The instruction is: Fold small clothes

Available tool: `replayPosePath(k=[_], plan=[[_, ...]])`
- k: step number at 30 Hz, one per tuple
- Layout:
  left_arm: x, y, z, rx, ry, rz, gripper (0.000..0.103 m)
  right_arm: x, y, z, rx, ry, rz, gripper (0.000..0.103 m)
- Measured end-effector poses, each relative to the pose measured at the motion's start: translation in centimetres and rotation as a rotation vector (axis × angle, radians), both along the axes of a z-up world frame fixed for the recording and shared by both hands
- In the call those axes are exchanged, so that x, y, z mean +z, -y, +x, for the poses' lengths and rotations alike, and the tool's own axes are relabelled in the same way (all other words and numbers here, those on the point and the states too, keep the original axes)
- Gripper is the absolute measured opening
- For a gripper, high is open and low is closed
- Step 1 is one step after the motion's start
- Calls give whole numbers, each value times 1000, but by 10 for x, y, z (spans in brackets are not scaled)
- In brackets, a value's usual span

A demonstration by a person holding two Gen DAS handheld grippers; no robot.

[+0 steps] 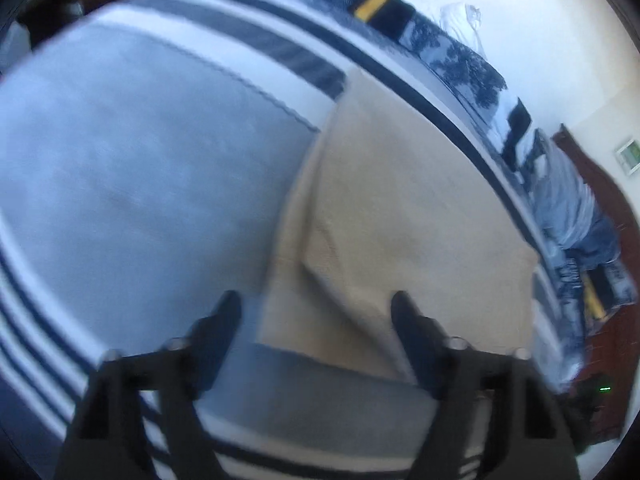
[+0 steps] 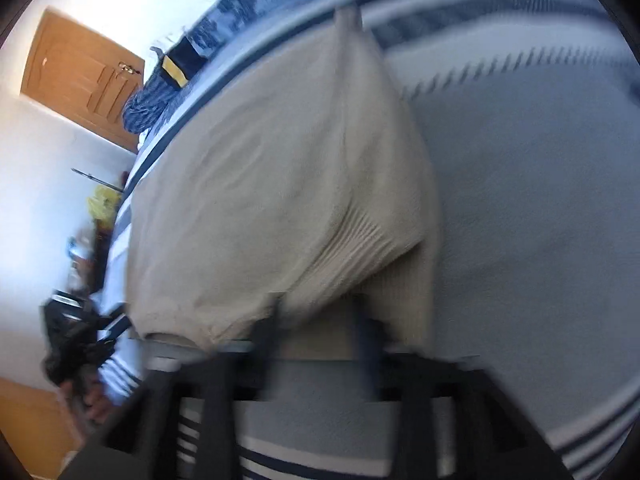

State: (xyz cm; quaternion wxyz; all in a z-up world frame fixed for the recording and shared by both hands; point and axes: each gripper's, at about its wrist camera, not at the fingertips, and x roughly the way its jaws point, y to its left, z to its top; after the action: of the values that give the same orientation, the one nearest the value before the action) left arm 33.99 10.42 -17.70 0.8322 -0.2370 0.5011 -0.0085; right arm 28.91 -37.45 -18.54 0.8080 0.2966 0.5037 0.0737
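The beige knit garment (image 1: 400,208) lies on the bed (image 1: 140,184), spread over the grey blanket with navy and white stripes, reaching from about 12 to 6 o'clock in my right view, where it fills the centre (image 2: 280,184). It looks soft, light and limp, a ribbed knit that will sag and stretch if I lift it by one point, so I judge the ribbed hem near 5 o'clock in my right view, or a corner of the folded flap, the best place to pinch. My left gripper (image 1: 316,308) hovers with its fingers wide apart, empty, straddling the near edge of the folded flap at 6 o'clock. My right gripper (image 2: 320,320) sits at the hem; its fingers look partly apart with cloth between them, but blur keeps me from telling whether they clamp it. The blanket looks grippy, not slick. Beyond, a blue patterned pile of clothes (image 1: 472,60) lies at 1 o'clock, and a wooden door (image 2: 84,76) stands at 10 o'clock in my right view.
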Motion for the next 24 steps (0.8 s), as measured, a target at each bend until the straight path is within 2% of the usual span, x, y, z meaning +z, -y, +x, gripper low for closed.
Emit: replayPosePath(k=[2,3,6,9,12,13,14,15,16,17,19,24], plan=[[-4,-2,1,-19,-13,49,77,2,12,-6,-24,5,22,75],[-9,-4,3,-23,-33,45,77,-2,18,-6,-46,-6,35,75],[-26,-8,13,-14,-77,-26,77,-26,28,-3,-84,-63,123,75],[-27,-7,23,-23,-56,-44,78,-39,29,4,-92,-77,183,75],[-29,1,41,-30,-48,-57,78,-36,22,14,-67,-63,174,74],[-31,3,46,-32,-55,-55,78,-35,17,16,-62,-61,162,71],[-32,4,50,-29,-58,-39,74,-34,13,18,-50,-56,134,54],[-32,6,53,-24,-55,-6,55,-34,9,19,-41,-67,95,44],[-32,7,55,-18,-62,20,31,-34,7,21,-40,-81,52,25],[-34,5,54,-11,-76,22,25,-34,7,20,-32,-86,25,14],[-33,-1,52,-7,-66,-43,11,-32,8,17,-26,-80,32,11],[-11,-15,36,-63,-21,-105,9,-10,16,5,-73,-30,73,6]])
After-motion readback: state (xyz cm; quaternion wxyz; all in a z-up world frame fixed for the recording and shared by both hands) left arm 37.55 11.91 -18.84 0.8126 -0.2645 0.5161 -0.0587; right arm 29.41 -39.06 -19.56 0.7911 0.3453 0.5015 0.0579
